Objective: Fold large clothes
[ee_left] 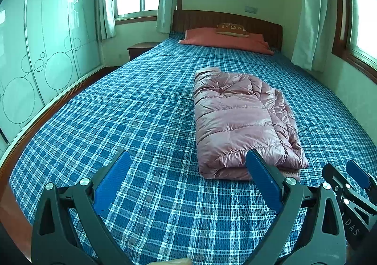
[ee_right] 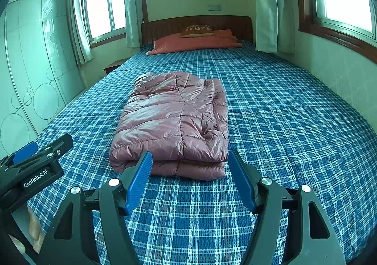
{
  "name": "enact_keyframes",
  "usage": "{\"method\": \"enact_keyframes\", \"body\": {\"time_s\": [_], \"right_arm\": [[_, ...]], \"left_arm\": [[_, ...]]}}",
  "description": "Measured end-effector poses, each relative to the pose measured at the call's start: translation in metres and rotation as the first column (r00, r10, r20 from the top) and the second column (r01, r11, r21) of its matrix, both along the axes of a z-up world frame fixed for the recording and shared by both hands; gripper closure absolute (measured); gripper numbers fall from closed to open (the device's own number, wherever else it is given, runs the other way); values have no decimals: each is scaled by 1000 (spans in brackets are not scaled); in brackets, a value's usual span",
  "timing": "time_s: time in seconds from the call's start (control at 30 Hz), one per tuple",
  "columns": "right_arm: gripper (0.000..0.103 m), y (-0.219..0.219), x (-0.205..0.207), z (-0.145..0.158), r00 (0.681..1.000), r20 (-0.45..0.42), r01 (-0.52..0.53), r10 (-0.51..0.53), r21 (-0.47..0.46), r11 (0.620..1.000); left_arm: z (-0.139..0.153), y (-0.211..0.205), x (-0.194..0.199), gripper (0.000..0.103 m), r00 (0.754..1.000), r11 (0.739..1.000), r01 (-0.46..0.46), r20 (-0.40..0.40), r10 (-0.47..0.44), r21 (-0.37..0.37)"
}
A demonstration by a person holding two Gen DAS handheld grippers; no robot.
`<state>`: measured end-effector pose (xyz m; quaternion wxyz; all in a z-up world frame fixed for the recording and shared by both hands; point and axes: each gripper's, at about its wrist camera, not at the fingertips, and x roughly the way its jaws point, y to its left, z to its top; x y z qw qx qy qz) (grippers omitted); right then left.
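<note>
Plaid waffle-weave bedspread (ee_left: 146, 109) under glossy quilted folded jacket (ee_left: 240, 121); both tongs (ee_left: 188, 166) (ee_right: 189, 163) spread, empty.

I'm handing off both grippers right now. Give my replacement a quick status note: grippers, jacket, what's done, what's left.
Left gripper: open, empty, above the bedspread, just left of the jacket's near end.
Right gripper: open, empty, lined up with the jacket's near edge, not touching it.
Pink puffer jacket: lies mid-bed, already folded into a compact layered rectangle, long side pointing toward the pillow.
Done: folding looks complete.
Left: probably just a tidy-up of the looser right edge, if anything.
</note>
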<state>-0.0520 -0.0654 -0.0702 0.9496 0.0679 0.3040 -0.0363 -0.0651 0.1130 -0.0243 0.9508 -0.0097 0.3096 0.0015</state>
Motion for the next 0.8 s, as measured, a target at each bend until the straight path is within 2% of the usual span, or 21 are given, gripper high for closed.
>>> {"method": "enact_keyframes", "body": {"time_s": [0.4, 0.67, 0.73, 0.8], "right_arm": [[37, -3, 3, -5, 1000, -14, -5, 5, 1, 1000], [36, -10, 10, -13, 1000, -30, -4, 4, 4, 1000], [26, -18, 12, -17, 999, -32, 10, -10, 9, 1000], [25, -29, 14, -22, 999, -26, 32, -31, 15, 999]], "left_arm": [[-7, 1, 8, 2, 999, 999, -32, -23, 33, 22], [-23, 12, 25, 2, 999, 999, -35, -40, 35, -10], [-32, 18, 34, 2, 997, 999, -36, -72, 35, -15], [-45, 30, 47, 2, 992, 998, -57, -110, 55, -14]]}}
